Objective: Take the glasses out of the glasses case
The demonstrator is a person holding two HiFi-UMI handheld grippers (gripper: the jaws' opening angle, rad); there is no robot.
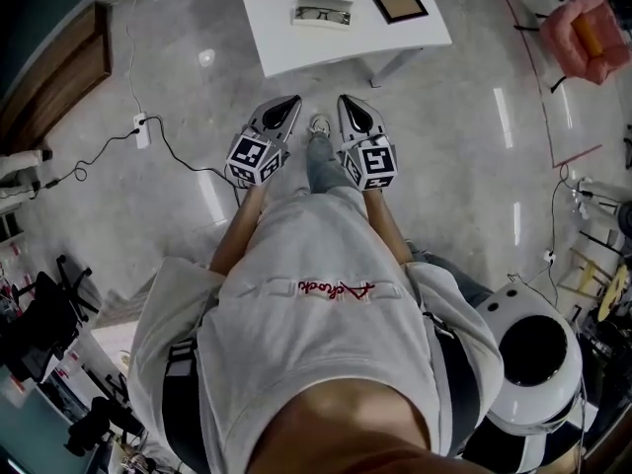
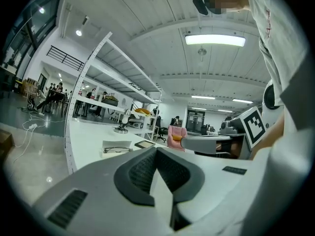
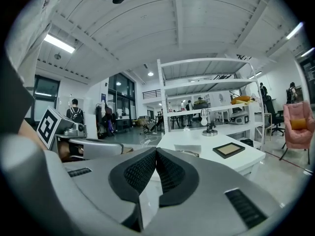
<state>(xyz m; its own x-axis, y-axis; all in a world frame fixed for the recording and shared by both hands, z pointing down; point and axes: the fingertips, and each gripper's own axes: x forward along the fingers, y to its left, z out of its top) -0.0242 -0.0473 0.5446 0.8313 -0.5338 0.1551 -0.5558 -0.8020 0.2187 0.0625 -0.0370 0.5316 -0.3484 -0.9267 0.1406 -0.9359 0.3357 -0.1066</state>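
A white glasses case [image 1: 321, 13] lies open on the white table [image 1: 286, 47] ahead, with dark-framed glasses [image 1: 323, 13] inside it. Both grippers are held side by side in front of the person's waist, short of the table and pointing at it. My left gripper [image 1: 292, 100] is shut with nothing between its pads. My right gripper [image 1: 346, 100] is shut and empty too. In the left gripper view the case [image 2: 117, 148] shows beyond the closed jaws [image 2: 156, 151]. In the right gripper view the case [image 3: 187, 150] lies just past the closed jaws [image 3: 156, 154].
A dark-framed tan panel [image 1: 399, 5] lies on the table to the right of the case. On the floor are a power strip with cables [image 1: 141, 129], a pink seat [image 1: 591, 30] at far right and a white round machine [image 1: 533, 363] by the person's right side. White shelving [image 3: 211, 97] stands behind the table.
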